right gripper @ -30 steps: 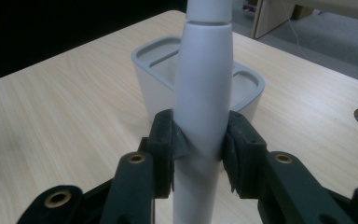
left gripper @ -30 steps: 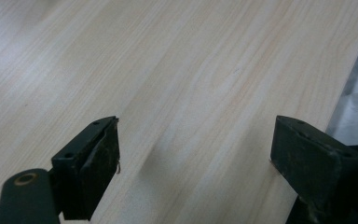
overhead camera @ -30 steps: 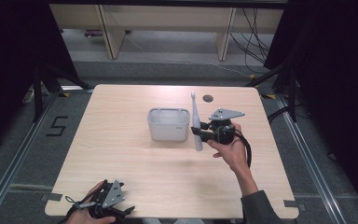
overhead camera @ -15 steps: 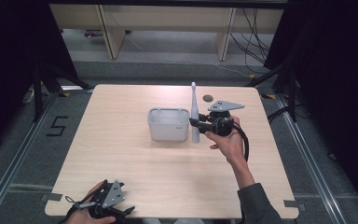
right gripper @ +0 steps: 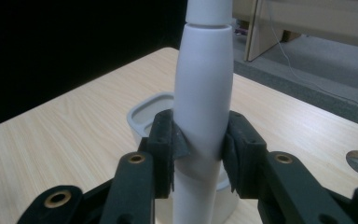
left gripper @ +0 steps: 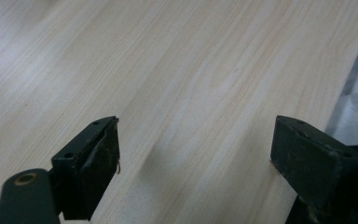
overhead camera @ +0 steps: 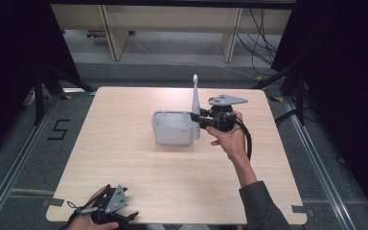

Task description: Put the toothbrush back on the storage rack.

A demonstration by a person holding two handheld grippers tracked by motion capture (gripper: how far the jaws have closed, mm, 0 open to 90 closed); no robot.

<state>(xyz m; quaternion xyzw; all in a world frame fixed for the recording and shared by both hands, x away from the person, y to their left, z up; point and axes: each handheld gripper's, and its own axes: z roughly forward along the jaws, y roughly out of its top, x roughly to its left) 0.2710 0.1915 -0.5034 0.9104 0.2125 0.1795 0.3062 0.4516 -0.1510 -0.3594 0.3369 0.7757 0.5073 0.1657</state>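
High view: right gripper [overhead camera: 197, 119] clamped on a white electric toothbrush [overhead camera: 195, 103], upright, just right of a white cup [overhead camera: 172, 128]; left gripper [overhead camera: 120, 219] at near edge.

Left gripper view: spread wide above bare table [left gripper: 191, 70].

Right gripper view: smooth white handle [right gripper: 203, 98] pinched between pads.

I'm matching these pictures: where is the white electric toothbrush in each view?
High view: electric toothbrush upright at centre, in the right gripper.
Left gripper view: not there.
Right gripper view: centre, between the pads.
Shared landmark: white container, also.
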